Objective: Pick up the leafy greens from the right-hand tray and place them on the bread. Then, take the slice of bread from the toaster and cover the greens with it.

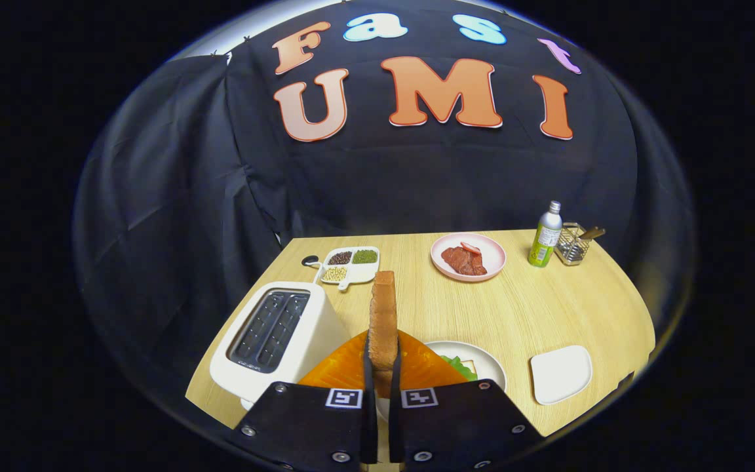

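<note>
Gripping a slice of bread on edge, the claw has both fingers pressed against the slice's flat faces, so the jaws stand nearly closed with only the bread's thickness between them. The slice stands upright, rising well above the fingertips; its visible edge is brown, toasted crust, slightly uneven, darker toward the top.

Gripper view, near field: directly behind the held slice lie orange parts of the claw, fanned out either side. Just ahead and to the right of the fingers sits a white plate, on which leafy greens show as a bright green patch resting on a pale surface; whether that surface is bread cannot be told, as the claw hides most of it. Further right lies a white square tray. To the left of the fingers stands a white toaster; its two dark slots face upward.

Far field, beyond the fingers on the wooden table: a divided dish of grains, a pink plate of red meat slices, a green bottle and a wire basket beside it.
</note>
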The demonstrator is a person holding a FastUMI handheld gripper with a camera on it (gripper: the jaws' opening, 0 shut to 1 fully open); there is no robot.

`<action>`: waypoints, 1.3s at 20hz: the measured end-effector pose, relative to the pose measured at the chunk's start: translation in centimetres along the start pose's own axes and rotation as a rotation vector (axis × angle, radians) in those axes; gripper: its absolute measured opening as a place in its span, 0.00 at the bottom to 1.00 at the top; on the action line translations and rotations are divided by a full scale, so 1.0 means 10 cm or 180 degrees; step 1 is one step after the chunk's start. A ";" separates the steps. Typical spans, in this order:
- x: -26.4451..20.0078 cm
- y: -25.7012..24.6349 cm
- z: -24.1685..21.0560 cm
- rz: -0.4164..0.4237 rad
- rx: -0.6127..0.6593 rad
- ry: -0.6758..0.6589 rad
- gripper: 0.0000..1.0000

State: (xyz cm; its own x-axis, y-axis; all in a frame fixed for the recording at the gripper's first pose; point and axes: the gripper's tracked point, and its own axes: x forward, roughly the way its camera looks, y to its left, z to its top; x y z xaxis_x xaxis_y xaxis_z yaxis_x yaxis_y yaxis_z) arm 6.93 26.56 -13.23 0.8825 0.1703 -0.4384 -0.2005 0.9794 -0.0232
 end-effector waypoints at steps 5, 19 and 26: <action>0.13 -0.22 -0.42 0.0036 0.0064 0.0206 0.07; 0.34 -0.85 -0.94 0.0056 0.0410 0.0555 0.23; 0.30 -1.19 -0.94 -0.0076 0.0240 0.0594 0.62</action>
State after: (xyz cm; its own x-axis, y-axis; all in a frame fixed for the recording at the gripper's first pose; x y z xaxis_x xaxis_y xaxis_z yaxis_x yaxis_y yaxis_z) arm 8.00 14.38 -22.74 0.7911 0.1307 -0.5976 -0.1418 0.9895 0.0288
